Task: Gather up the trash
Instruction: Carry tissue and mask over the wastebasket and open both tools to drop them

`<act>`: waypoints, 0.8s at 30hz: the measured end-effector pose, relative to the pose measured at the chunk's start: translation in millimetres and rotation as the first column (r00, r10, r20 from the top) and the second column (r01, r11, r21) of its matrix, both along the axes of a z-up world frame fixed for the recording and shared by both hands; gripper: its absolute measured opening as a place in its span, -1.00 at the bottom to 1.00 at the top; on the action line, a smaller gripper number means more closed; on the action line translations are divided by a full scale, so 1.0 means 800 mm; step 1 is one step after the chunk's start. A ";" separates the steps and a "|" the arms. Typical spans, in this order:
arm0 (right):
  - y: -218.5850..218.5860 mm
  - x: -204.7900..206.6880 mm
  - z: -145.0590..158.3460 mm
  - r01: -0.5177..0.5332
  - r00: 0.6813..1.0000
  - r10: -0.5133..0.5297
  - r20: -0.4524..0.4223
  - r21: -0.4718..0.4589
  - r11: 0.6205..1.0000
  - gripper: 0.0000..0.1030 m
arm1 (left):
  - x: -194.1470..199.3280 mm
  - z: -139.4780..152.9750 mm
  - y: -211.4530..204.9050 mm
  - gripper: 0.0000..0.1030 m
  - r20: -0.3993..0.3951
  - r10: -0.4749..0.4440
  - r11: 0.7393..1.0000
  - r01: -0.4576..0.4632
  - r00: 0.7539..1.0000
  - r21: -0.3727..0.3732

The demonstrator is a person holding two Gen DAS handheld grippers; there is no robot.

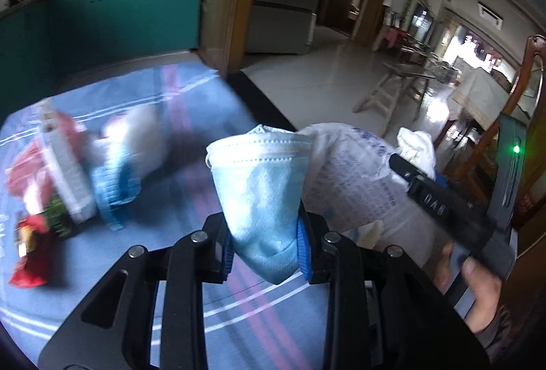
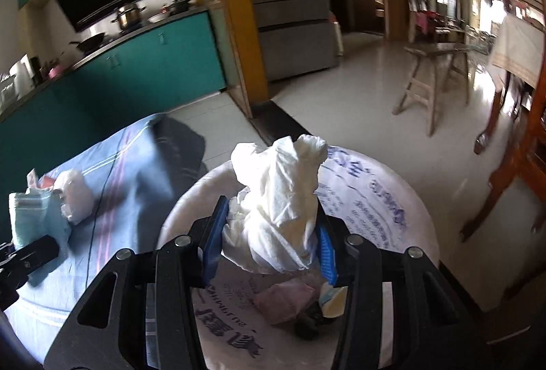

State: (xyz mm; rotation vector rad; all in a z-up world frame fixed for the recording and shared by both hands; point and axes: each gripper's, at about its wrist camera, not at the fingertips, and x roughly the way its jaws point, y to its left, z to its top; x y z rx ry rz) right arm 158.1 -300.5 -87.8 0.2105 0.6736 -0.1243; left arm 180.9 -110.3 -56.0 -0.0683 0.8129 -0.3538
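My left gripper (image 1: 268,254) is shut on a light blue face mask (image 1: 262,189) and holds it above the blue striped tablecloth (image 1: 191,117), just left of the white printed trash bag (image 1: 355,185). My right gripper (image 2: 271,250) is shut on a crumpled white tissue (image 2: 283,199) over the open mouth of the trash bag (image 2: 368,199). Pink and yellowish scraps (image 2: 286,300) lie inside the bag. The right gripper shows in the left wrist view (image 1: 409,172) with the tissue (image 1: 418,144). The mask also shows in the right wrist view (image 2: 34,216).
On the cloth to the left lie red wrappers (image 1: 27,267), a white box (image 1: 65,165), a blue mask (image 1: 112,179) and a white tissue ball (image 1: 143,131), seen also in the right wrist view (image 2: 76,196). A wooden stool (image 2: 433,76) stands on the tiled floor. Teal kitchen cabinets (image 2: 136,62) stand behind.
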 end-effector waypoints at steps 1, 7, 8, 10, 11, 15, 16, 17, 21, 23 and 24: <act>-0.003 0.000 0.000 0.011 1.000 -0.011 -0.001 -0.004 1.000 -0.09 | 0.007 -0.004 -0.013 -0.41 -0.010 -0.022 1.000 0.022 1.000 -0.005; -0.010 0.001 -0.008 0.074 0.997 -0.075 -0.022 -0.057 0.996 -0.09 | 0.034 -0.040 -0.075 -0.41 -0.085 -0.167 0.986 0.168 0.982 0.011; -0.014 0.000 -0.009 0.085 0.996 -0.087 -0.022 -0.063 0.994 -0.09 | 0.037 -0.049 -0.085 -0.41 -0.097 -0.185 0.982 0.187 0.978 0.019; -0.015 -0.001 -0.008 0.097 0.995 -0.099 -0.018 -0.070 0.993 -0.09 | 0.041 -0.057 -0.096 -0.35 -0.099 -0.201 0.977 0.206 0.975 0.046; -0.017 -0.003 -0.008 0.100 0.995 -0.101 -0.019 -0.072 0.992 -0.09 | 0.041 -0.060 -0.099 -0.22 -0.098 -0.207 0.975 0.214 0.973 0.060; -0.018 -0.002 -0.009 0.095 0.995 -0.097 -0.023 -0.070 0.993 -0.07 | 0.030 -0.051 -0.094 0.35 -0.054 -0.194 0.976 0.198 0.980 0.092; -0.018 -0.002 -0.009 0.093 0.995 -0.095 -0.023 -0.069 0.993 -0.07 | 0.029 -0.046 -0.087 0.38 -0.038 -0.177 0.978 0.180 0.984 0.102; -0.017 -0.001 -0.008 0.093 0.995 -0.094 -0.023 -0.070 0.993 -0.04 | 0.026 -0.044 -0.083 0.42 -0.030 -0.163 0.980 0.165 0.986 0.107; -0.009 0.001 -0.007 0.082 0.996 -0.084 -0.025 -0.068 0.994 0.24 | 0.019 -0.028 -0.050 0.50 0.005 -0.065 0.990 0.064 0.998 0.128; -0.004 0.003 -0.006 0.075 0.997 -0.077 -0.022 -0.070 0.995 0.39 | 0.013 -0.020 -0.022 0.54 0.028 0.000 0.991 -0.004 1.000 0.130; -0.001 0.004 -0.006 0.068 0.997 -0.070 -0.022 -0.074 0.995 0.45 | 0.011 -0.017 -0.008 0.56 0.035 0.034 0.991 -0.038 0.999 0.127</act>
